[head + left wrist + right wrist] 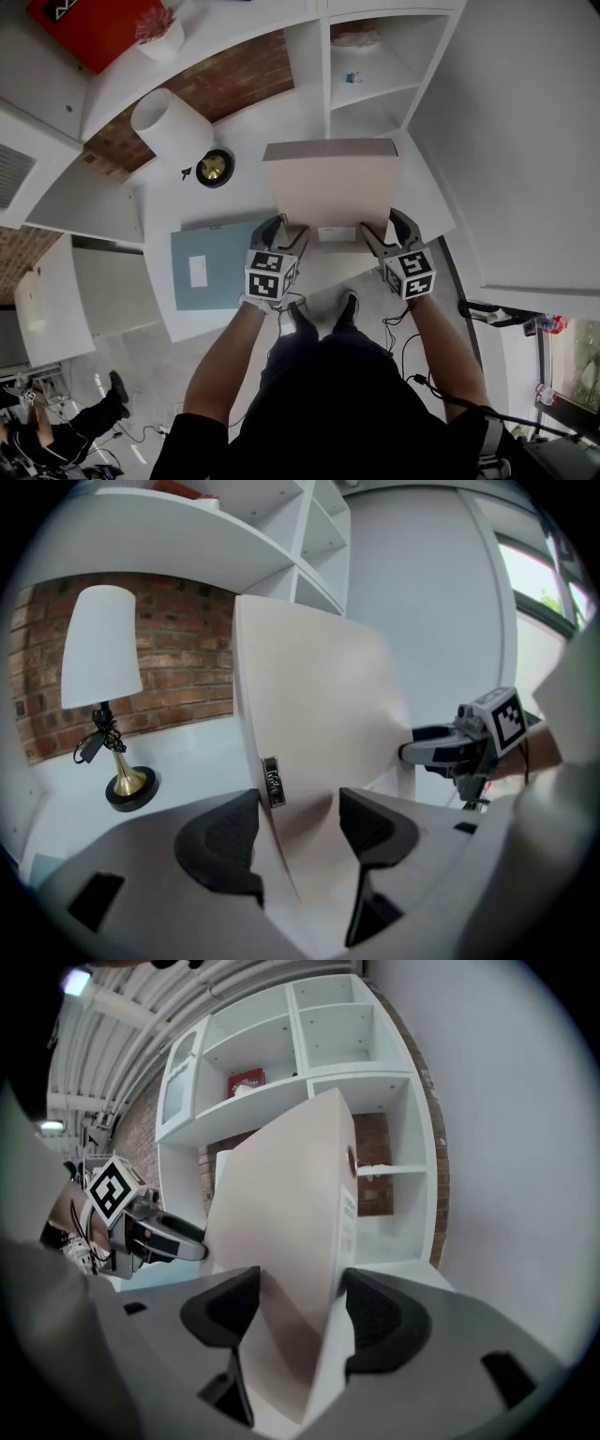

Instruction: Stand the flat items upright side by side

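Slippage: left gripper (277,228) and right gripper (380,234), fingers (225,836) clamped only on 1 edge of the beige box (330,183), may let it swing down.

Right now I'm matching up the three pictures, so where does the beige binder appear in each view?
Head view: the beige binder sits at centre, gripped between the left tool and the right tool.
Left gripper view: centre, rising from that tool's jaws.
Right gripper view: centre, tilted, rising from its jaws.
Shared landmark: the white shelf unit behind it.
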Available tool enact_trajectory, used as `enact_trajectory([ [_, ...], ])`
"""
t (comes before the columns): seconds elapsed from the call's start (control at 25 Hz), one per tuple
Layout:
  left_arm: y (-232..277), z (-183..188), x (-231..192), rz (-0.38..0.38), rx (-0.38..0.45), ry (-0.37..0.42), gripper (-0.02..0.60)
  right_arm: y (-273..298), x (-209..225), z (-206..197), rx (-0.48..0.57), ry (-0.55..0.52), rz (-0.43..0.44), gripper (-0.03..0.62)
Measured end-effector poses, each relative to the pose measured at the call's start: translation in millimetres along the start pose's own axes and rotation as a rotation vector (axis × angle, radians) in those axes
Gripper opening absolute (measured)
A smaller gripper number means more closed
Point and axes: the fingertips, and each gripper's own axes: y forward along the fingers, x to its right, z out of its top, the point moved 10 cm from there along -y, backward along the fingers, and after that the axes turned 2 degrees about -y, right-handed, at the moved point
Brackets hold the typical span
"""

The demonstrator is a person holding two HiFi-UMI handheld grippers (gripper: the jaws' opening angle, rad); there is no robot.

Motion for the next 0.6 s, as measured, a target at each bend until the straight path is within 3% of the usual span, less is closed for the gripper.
enact_trajectory([
  [0.12,-1,-2,3,-0.004,-0.003,0.063,0.264,-7,-6,-4,0.016,-0.078,-0.042,0.284],
  [0.28,1,-1,7,0.043,-0.007,0.21,0.253,-10,-13,-19,-0.035,-0.205,-0.107,0.265],
  [0.44,7,-4,4,0.063,-0.022,0.152,0.254,-10,-19,-25,-0.052,-0.213,-0.123,0.249],
  [0.6,11,-4,1,0.065,-0.024,0.152,0.253,-10,-17,-25,-0.064,-0.216,-0.093,0.252],
])
